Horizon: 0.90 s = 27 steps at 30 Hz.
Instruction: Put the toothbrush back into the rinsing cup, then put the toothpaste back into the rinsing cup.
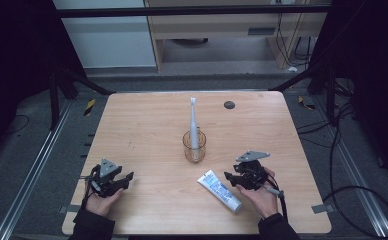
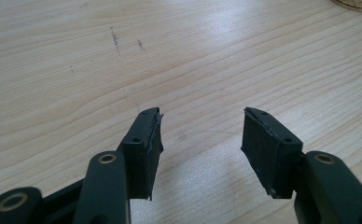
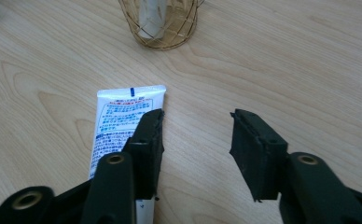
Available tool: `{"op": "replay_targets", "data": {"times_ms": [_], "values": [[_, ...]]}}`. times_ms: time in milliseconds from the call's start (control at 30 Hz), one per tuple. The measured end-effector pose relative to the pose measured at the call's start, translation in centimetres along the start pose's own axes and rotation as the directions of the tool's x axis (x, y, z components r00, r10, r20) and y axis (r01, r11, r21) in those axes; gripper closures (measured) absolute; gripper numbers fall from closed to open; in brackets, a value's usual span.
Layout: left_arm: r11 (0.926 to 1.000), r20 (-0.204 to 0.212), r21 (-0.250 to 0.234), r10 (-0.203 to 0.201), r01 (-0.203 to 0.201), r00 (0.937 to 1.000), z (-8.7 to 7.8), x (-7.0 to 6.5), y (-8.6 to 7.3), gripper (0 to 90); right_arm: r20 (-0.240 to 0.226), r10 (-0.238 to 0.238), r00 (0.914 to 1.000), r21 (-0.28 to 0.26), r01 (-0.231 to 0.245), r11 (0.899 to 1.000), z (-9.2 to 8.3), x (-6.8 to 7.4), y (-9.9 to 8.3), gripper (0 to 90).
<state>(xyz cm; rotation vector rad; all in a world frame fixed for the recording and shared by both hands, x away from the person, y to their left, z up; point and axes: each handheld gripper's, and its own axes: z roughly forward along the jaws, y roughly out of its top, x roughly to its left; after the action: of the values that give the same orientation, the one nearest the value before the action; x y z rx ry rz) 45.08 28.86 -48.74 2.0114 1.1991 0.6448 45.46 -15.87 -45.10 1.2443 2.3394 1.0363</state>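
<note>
Both grippers stand with their jaws apart and nothing between the pads. The left gripper [image 1: 113, 179] rests low at the near left of the table [image 1: 147, 120], over bare wood. The right gripper [image 1: 243, 178] is at the near right, and the toothpaste tube [image 1: 220, 190] lies flat on the table just beside it, on its left.

In the right gripper view the tube [image 3: 123, 122] sits partly under the left jaw, outside the gap, so the pads are not on it. I judge that the tube is released and free on the wood.

What could go wrong: if the right hand moves sideways while it is low, the left jaw may catch the tube and push or turn it (a flat, light tube slides easily on smooth wood). A wide swing forward could also knock the wire cup [image 1: 194, 145], which holds the electric toothbrush [image 1: 194, 125] upright and looks easy to tip. A straight lift seems the safer way out.

The long axis of the tube runs diagonally in the high view, from far-left to near-right. Its flat crimped end points toward the cup; the other end, I think the cap, points to the near edge by the person's right hand.
</note>
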Motion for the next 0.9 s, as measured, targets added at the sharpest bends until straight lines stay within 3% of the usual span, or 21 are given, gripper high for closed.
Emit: {"op": "replay_targets", "data": {"times_ms": [433, 667, 900], "values": [[1.0000, 0.002, 0.008, 0.005, -0.005, 1.0000, 0.1, 0.0, 0.0, 45.4, 0.008, -0.004, 1.0000, 0.005, 0.004, 1.000, -1.7, 0.6, 0.6, 33.5], [0.9999, 0.000, 0.010, 0.003, -0.003, 1.0000, 0.1, 0.0, 0.0, 44.8, 0.011, -0.019, 0.9998, 0.023, 0.019, 1.000, -1.8, 1.1, 0.8, 31.1], [0.9999, -0.004, 0.013, -0.005, 0.005, 1.0000, 0.1, 0.1, 0.1, 43.4, -0.014, -0.021, 0.9997, 0.058, 0.022, 0.998, -1.5, 1.9, 0.7, 30.0]]}}
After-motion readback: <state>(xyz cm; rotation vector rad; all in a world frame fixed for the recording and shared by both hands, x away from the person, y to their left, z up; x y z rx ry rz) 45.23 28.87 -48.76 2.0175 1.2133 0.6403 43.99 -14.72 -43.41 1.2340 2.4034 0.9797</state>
